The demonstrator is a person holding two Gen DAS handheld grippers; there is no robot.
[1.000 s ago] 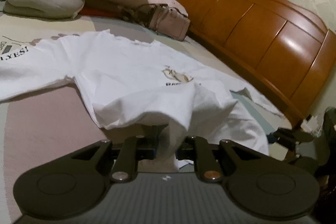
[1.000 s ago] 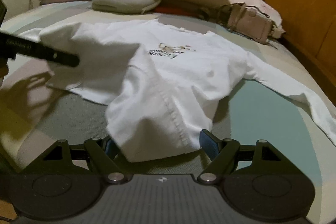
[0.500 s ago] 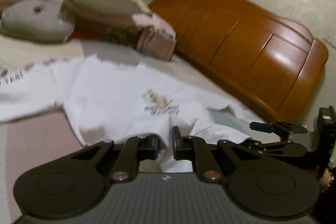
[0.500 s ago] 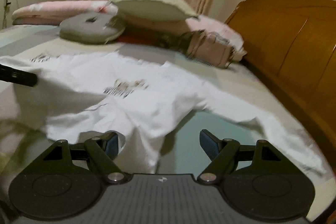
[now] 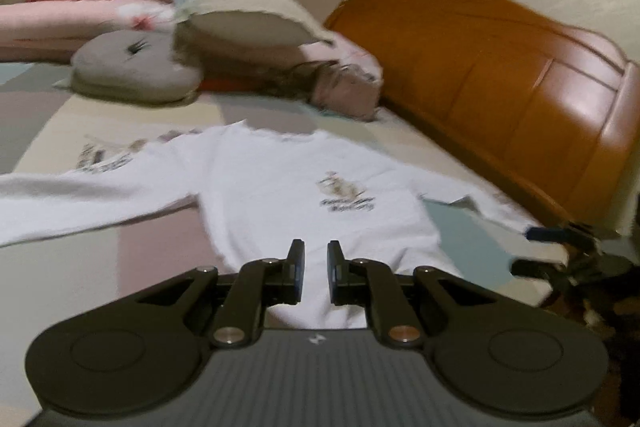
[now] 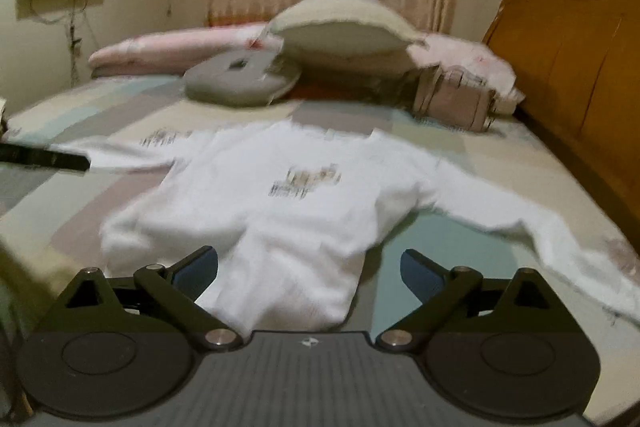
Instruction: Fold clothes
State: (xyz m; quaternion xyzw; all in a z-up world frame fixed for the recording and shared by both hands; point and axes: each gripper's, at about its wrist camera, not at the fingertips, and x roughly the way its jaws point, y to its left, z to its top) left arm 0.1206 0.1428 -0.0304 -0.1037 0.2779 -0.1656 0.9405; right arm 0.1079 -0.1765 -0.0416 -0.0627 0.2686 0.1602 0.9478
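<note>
A: Since the white sweatshirt [image 6: 280, 211] lies flat, chest print up, sleeves spread across the bed [image 6: 460, 247], where do I start?

B: At a sleeve; the left gripper [image 5: 316, 269] has its jaws nearly closed on nothing; the right gripper [image 6: 310, 271] gapes wide, empty; pinch one layer only, carry it inward low.

Lighting is dim, warm and yellowish in both views, with glare on the polished wooden headboard [image 5: 532, 99]. Motion blur softens the white shirt [image 6: 288, 203] and the pillows [image 6: 340, 27], strongest in the right wrist view. Fisheye distortion curves the edges, and the corners are black.
</note>
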